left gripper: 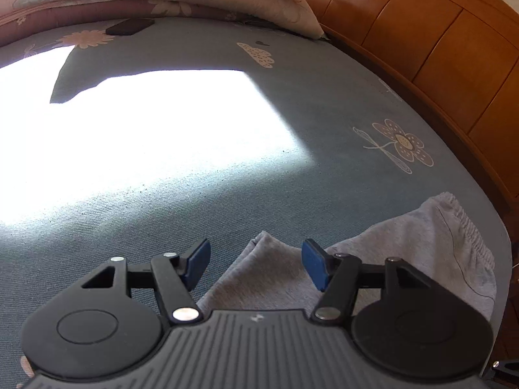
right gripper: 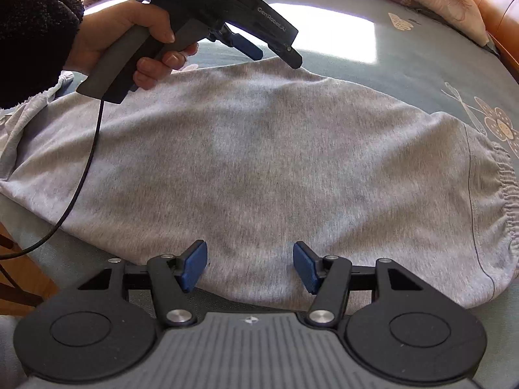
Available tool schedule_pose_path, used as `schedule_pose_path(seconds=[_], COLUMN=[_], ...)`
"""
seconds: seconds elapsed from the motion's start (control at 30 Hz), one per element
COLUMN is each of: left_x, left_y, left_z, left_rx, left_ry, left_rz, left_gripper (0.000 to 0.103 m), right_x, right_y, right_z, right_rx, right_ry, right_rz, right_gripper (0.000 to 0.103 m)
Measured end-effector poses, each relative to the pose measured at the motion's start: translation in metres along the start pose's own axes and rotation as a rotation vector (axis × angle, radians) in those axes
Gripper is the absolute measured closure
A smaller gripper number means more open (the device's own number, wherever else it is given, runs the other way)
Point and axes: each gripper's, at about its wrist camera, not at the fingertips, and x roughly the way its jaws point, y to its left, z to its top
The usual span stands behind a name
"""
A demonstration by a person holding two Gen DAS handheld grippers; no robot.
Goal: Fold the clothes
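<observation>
Grey sweatpants [right gripper: 259, 162] flat on the blue-grey bedsheet [left gripper: 227, 201], elastic waistband [right gripper: 506, 194] at right. Left gripper [left gripper: 256, 264] and right gripper [right gripper: 249, 264]: jaws apart, gripping nothing, over the fabric's far and near edges.

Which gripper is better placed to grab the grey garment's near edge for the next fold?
Right, probably. The right gripper is open, straddling the grey garment at its near edge; the left gripper is open over a far corner.
</observation>
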Motion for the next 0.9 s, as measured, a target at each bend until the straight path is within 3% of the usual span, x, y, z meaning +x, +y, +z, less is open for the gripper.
schedule_pose_path(seconds=[0.13, 0.37, 0.63, 0.73, 0.9], left_x=[-0.047, -0.126, -0.144, -0.142, -0.156], left_y=[0.005, 0.011, 0.016, 0.019, 0.015], left_z=[-0.012, -0.075, -0.158, -0.179, -0.187], left_rx=[0.051, 0.068, -0.059, -0.112, -0.111], left_ry=[0.022, 0.151, 0.27, 0.276, 0.194], left_rz=[0.004, 0.071, 0.076, 0.055, 0.065], left_gripper=[0.04, 0.038, 0.038, 0.038, 0.036], right_x=[-0.007, 0.008, 0.036, 0.041, 0.043], right_y=[0.002, 0.033, 0.081, 0.091, 0.09], right_z=[0.005, 0.027, 0.038, 0.041, 0.062], right_rx=[-0.051, -0.166, -0.33, -0.394, -0.37], right_ry=[-0.027, -0.076, -0.088, -0.086, -0.071], right_rz=[-0.009, 0.051, 0.124, 0.135, 0.161], right_gripper=[0.04, 0.04, 0.04, 0.04, 0.04])
